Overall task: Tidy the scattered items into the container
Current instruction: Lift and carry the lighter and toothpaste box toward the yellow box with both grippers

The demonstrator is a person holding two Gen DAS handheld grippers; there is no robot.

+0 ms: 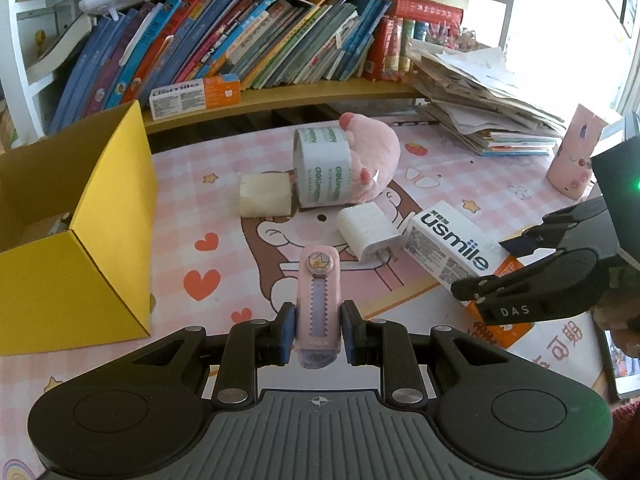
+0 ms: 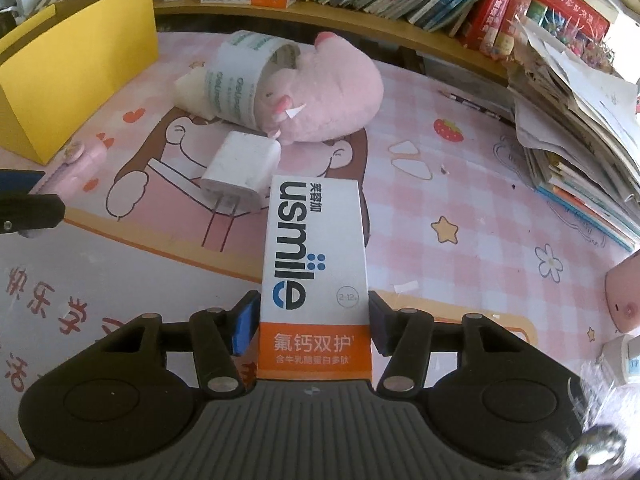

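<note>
Fingers (image 1: 294, 330) of left gripper (image 1: 318, 332) pinch pink utility knife (image 1: 319, 300) mid-body, low over tabletop (image 1: 192, 184); yellow box (image 1: 80, 240) sits left.

Right view: fingers (image 2: 246, 322) of right gripper (image 2: 314, 324) clamp toothpaste box (image 2: 316, 256) by its sides for balance.

left claw (image 1: 318, 330) gripping pink cutter (image 1: 318, 300)

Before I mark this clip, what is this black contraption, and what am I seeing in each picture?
A person holds two handheld grippers, each with its own camera looking along its fingers. In the left camera view, the left gripper straddles a pink utility knife, pads at its sides. In the right camera view, the right gripper straddles a toothpaste box. On the desk mat lie a white charger, a tape roll, a pink plush toy, a foam block and the yellow box.
</note>
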